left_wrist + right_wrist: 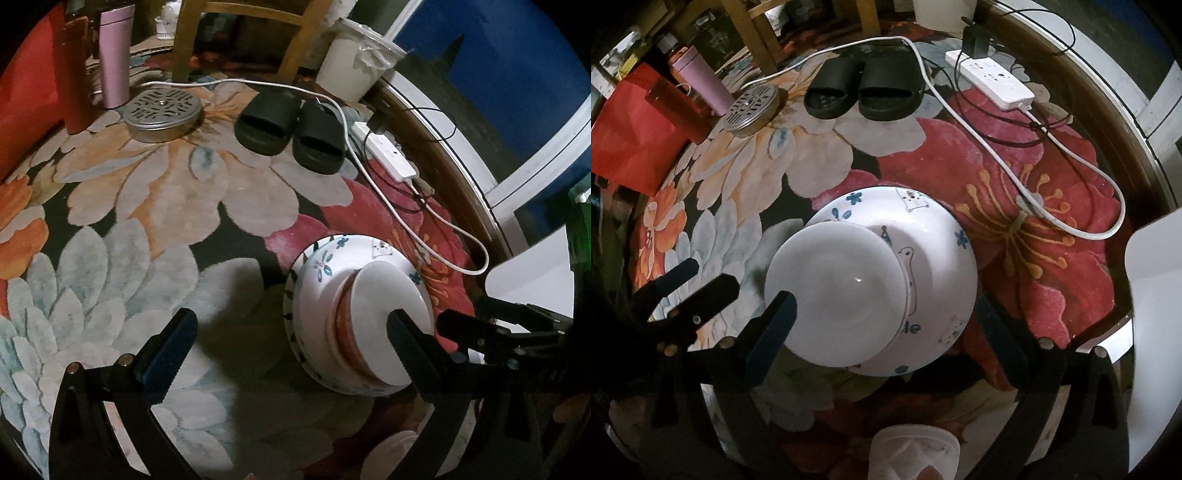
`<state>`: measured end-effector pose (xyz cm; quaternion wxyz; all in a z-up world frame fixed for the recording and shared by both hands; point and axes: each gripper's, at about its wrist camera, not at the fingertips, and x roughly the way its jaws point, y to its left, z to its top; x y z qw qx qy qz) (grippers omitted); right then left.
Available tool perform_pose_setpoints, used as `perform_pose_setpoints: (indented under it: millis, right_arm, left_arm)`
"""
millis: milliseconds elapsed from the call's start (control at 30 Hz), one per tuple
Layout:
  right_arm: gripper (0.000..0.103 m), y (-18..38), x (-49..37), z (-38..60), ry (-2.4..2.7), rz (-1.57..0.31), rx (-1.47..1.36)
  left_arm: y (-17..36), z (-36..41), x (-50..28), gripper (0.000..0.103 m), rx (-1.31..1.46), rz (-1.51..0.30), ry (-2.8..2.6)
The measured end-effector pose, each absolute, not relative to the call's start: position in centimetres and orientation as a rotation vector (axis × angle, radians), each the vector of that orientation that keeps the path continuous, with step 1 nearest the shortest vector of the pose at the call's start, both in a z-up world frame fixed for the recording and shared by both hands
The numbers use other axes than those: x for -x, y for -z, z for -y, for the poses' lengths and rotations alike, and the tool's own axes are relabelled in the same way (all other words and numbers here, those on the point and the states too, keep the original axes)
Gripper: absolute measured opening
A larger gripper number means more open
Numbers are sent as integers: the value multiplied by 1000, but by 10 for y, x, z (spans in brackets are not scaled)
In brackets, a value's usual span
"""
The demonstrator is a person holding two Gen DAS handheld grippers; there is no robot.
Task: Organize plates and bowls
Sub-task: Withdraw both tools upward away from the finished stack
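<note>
A stack of upside-down dishes stands on the flowered carpet: a large white bowl with blue drawings (325, 269) (934, 236) at the bottom, a red-brown banded bowl (345, 321) on it, and a plain white dish (391, 291) (834, 295) on top. My left gripper (291, 332) is open, its right finger against the top dish and its left finger over the carpet. My right gripper (886, 314) is open and straddles the stack from above. The left gripper's fingers (687, 291) show left of the stack in the right wrist view.
A pair of black slippers (291, 129) (864, 88), a round metal tin (162, 110) (750, 107), a pink tumbler (114, 51), a red cup (679, 107), a white power strip with cables (388, 151) (990, 77), a chair leg (184, 40), a white bucket (354, 62).
</note>
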<state>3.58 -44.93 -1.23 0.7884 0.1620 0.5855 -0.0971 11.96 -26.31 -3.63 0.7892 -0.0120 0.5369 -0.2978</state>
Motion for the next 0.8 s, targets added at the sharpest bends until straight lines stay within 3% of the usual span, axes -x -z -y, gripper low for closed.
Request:
perform_pose_setpoints:
  millis: [800]
  right_arm:
    - [96, 5, -39, 425, 213, -1234, -286]
  left_arm:
    - [26, 238, -114, 102, 27, -1097, 584]
